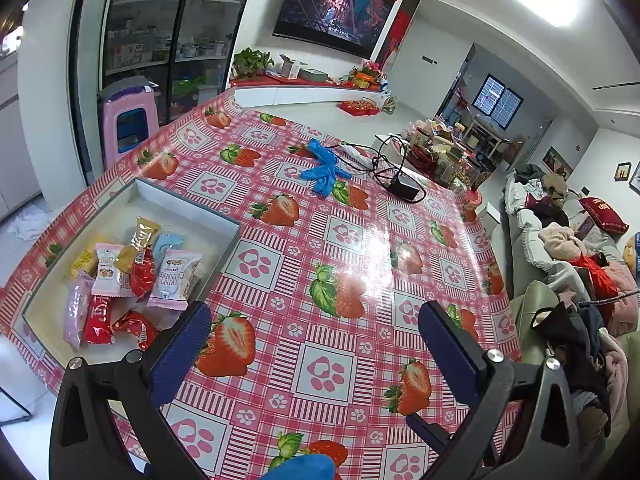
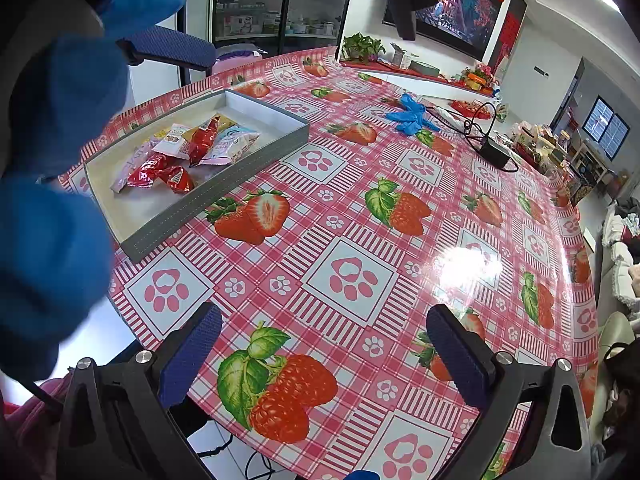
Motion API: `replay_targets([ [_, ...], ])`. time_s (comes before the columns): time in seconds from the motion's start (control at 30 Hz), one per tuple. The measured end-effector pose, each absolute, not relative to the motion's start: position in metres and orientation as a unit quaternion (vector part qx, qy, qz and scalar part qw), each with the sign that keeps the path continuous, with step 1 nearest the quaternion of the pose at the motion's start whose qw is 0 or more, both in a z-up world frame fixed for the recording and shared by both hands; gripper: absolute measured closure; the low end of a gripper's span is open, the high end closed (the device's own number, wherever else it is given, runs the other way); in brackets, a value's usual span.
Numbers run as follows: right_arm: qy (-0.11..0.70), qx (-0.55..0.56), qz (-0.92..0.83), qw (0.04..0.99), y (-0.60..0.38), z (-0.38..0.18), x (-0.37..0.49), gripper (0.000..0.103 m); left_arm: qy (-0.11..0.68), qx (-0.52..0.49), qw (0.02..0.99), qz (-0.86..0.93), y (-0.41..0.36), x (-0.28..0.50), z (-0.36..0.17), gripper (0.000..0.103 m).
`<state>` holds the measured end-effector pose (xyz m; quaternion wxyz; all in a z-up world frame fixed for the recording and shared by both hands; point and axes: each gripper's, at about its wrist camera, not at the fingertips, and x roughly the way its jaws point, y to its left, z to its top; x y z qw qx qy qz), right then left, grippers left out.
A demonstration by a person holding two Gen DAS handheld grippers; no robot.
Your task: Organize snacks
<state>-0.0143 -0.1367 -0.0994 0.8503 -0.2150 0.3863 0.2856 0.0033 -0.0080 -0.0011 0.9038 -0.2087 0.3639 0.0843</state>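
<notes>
Red and pink snacks (image 2: 180, 152) all sit in the grey tray (image 2: 224, 196) on the table (image 2: 360, 240). Both the left gripper (image 1: 316, 336) and right gripper (image 2: 326, 344) hang wide apart, holding nothing. Sorting looks about finished; next, check for strays.

Bare tablecloth (image 2: 352, 240) ahead, tray (image 2: 224, 184) left, gloves (image 2: 410, 114), cable (image 2: 480, 128) far
</notes>
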Motion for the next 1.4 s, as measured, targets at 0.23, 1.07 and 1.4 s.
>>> replay_targets([
  [0.23, 0.387, -0.215, 0.286, 0.850, -0.137, -0.100, -0.014, 0.000, 0.364, -0.209, 0.904, 0.084, -0.009, 0.003, -0.001, 0.000],
  [1.07, 0.390, -0.203, 0.284, 0.852, -0.134, -0.101, -0.014, 0.000, 0.378, -0.175, 0.905, 0.089, -0.017, 0.009, 0.001, 0.000],
  [1.4, 0.461, -0.122, 0.180, 0.860, -0.219, -0.129, 0.043, 0.000, 0.455, -0.055, 0.885, 0.085, -0.079, 0.073, -0.043, 0.000],
])
